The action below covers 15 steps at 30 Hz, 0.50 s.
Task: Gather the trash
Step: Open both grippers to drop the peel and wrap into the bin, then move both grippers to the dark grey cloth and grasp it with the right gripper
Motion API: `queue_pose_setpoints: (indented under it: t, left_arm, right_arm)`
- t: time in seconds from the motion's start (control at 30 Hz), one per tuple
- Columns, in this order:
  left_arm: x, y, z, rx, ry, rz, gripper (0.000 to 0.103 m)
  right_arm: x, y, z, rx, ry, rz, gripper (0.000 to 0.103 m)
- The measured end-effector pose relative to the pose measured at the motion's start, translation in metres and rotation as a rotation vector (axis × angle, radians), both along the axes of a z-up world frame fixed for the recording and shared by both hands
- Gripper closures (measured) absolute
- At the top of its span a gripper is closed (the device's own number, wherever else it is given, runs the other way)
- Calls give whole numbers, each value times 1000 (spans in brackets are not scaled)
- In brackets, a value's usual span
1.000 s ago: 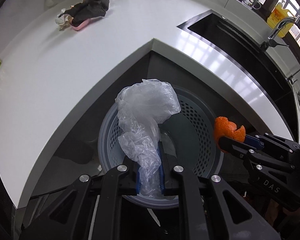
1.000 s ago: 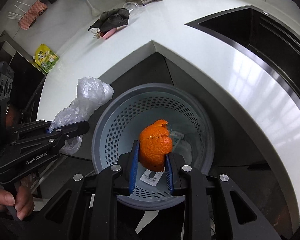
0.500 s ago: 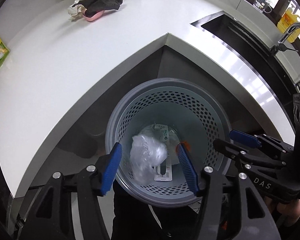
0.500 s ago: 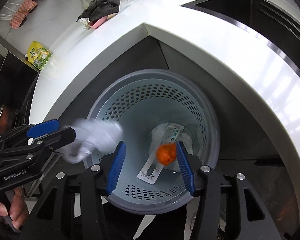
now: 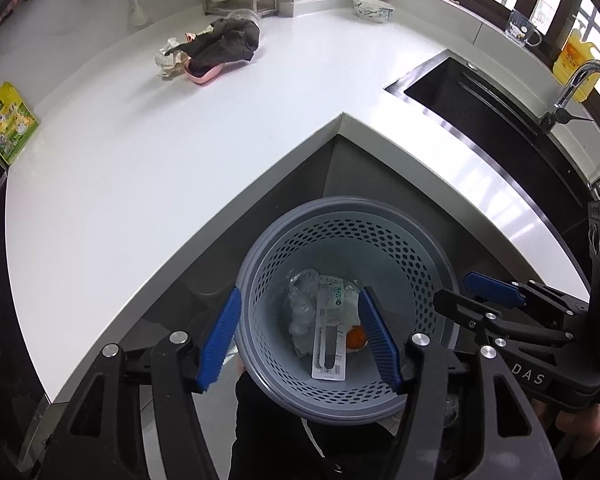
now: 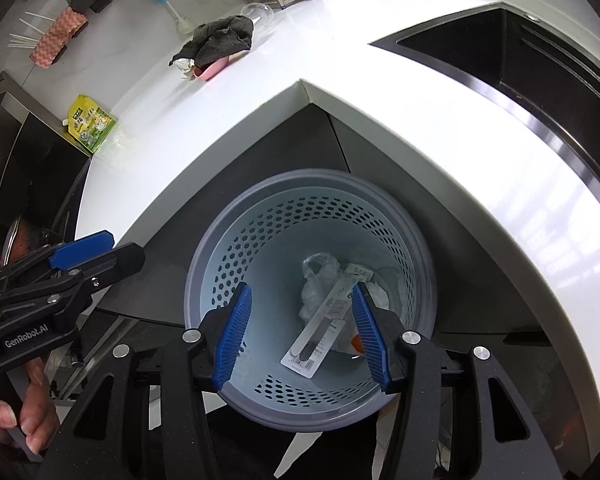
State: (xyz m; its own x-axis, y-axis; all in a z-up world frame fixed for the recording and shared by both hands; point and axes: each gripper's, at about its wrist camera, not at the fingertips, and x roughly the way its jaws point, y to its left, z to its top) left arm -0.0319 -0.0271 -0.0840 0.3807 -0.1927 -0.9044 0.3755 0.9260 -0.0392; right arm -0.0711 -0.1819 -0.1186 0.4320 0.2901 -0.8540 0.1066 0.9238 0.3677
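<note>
Below the white desk's (image 5: pixel 180 168) inner corner, both the left hand-held gripper (image 5: pixel 300 336) and the right hand-held gripper (image 6: pixel 300 332) have just spread open and empty, their plastic bag (image 5: pixel 302 304) and orange peel (image 5: pixel 357 338) now lying inside the perforated grey wastebasket (image 5: pixel 420 264), so further trash can be fetched.

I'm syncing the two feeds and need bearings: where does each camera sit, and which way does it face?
Left wrist: on the left gripper, looking steeply down into the bin; its open fingers frame the bin, right gripper at right.
Right wrist: on the right gripper, also looking down into the bin; the left gripper and a hand show at left.
Shared: bin, bag, peel, counter, sink.
</note>
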Motion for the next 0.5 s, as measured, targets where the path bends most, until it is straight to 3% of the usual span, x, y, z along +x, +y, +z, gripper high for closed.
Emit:
queue_pose_setpoints:
  t: [0.2,0.5]
  left_arm:
    - [6,3,18,2,-62,7,38]
    - [46,25,51,-30,-155,48,19]
  right_arm:
    - [8,-4,12,-8,-22,-19,52]
    - [32,-2,37,-21,-78,-74,46]
